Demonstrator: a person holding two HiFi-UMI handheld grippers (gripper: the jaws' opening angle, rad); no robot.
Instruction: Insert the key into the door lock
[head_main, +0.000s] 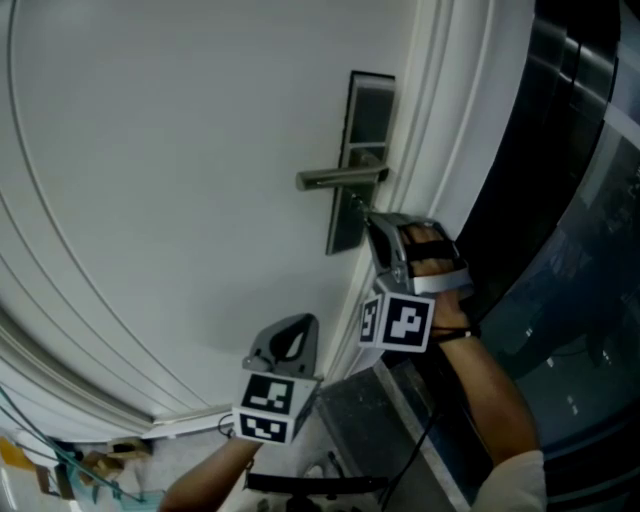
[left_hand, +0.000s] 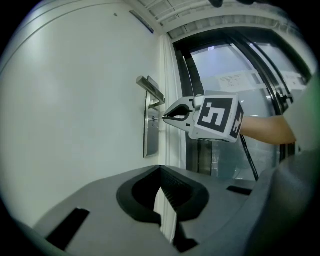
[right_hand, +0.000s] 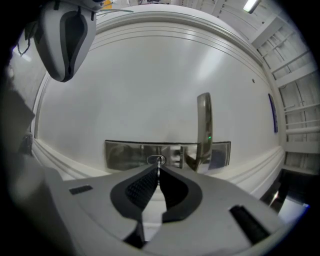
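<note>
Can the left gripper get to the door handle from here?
Probably yes: bare door lies between the left gripper, jaws shut and empty, and the free end of the door handle. The right gripper, holding the key at the lock, sits beside that path.

Handle (head_main: 340, 178) juts just above keyhole (right_hand: 152, 159); door face (head_main: 180, 150) left of plate (head_main: 368, 110) bare.

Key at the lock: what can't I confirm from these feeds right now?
1. Insertion depth: in the right gripper view the key is an edge-on sliver at the keyhole, too small to judge.
2. Head view: the right claw covers the keyhole.
3. Left gripper view: the key tip is tiny against the lock plate.
</note>
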